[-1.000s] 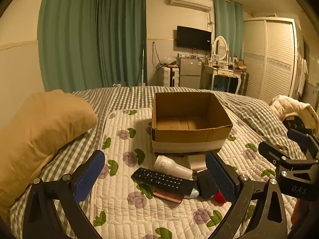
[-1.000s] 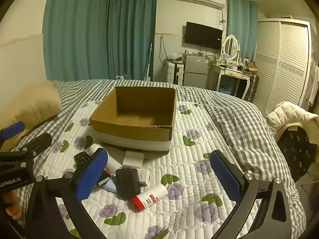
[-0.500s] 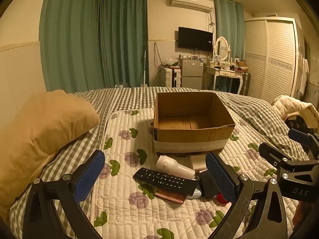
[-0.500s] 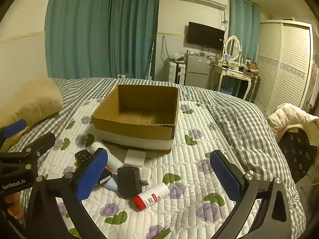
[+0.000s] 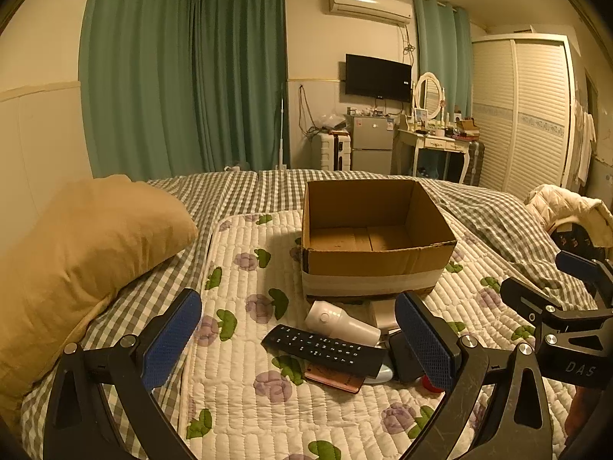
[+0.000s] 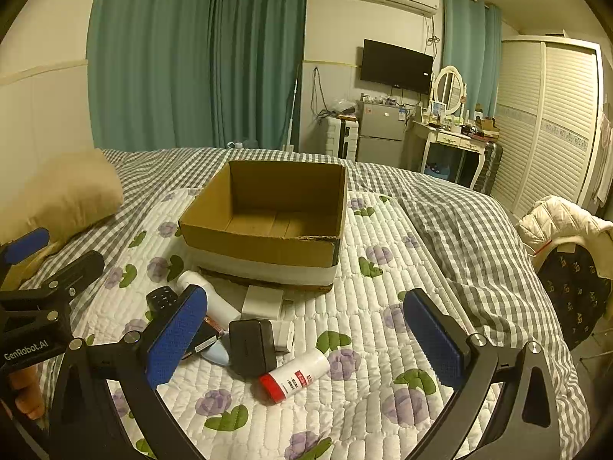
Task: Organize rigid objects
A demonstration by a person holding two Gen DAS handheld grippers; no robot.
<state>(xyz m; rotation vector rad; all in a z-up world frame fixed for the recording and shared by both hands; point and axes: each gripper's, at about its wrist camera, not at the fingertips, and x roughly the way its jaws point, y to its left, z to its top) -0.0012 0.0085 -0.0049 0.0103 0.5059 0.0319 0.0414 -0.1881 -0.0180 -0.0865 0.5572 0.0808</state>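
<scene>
Two grippers, mine: left gripper [image 5: 297, 339] and right gripper [image 6: 304, 335], fingers spread wide on both, holding nothing. Cardboard box [image 6: 268, 214]: open, on the quilted bed [image 6: 367, 395], far side of the pile. Near its front wall lie a black remote [image 5: 323, 349], white bottle [image 5: 341, 324], black case [image 6: 252, 347] and red-capped tube [image 6: 294, 379].
</scene>
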